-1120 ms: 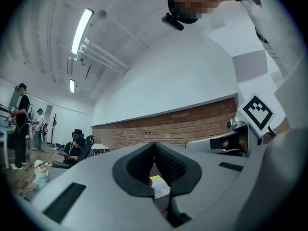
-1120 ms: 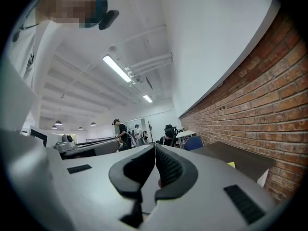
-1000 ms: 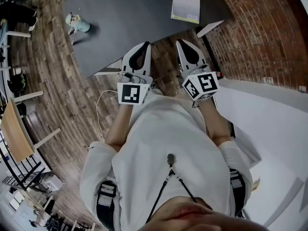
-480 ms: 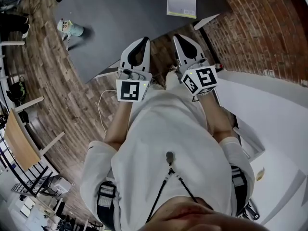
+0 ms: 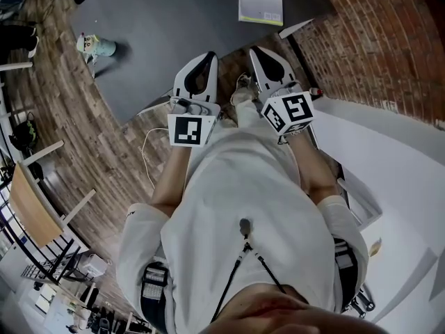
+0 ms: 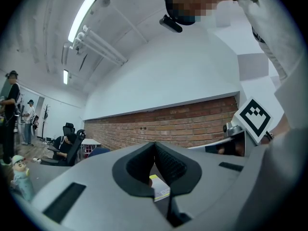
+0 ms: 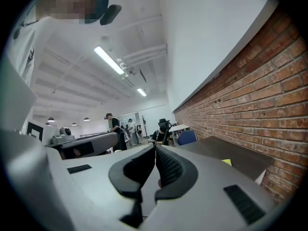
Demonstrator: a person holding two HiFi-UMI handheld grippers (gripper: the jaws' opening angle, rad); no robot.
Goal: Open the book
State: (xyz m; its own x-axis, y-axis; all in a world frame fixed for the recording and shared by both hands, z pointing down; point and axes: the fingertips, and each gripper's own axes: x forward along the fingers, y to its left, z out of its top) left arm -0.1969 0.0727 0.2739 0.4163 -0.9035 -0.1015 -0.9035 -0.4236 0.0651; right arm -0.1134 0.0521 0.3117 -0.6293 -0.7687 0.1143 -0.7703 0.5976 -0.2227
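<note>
Two grippers near person's chest: left gripper (image 5: 208, 58), right gripper (image 5: 254, 51). Jaws of both pressed together, nothing held. Beyond, dark table (image 5: 174, 19). Book (image 5: 261, 1) lies closed near far right edge, well apart from both. Step, likely: approach. Next: reach book, catch cover edge, lift.

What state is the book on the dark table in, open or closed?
Closed. The book lies flat on the dark table with only its cover showing; no spread pages are visible.
</note>
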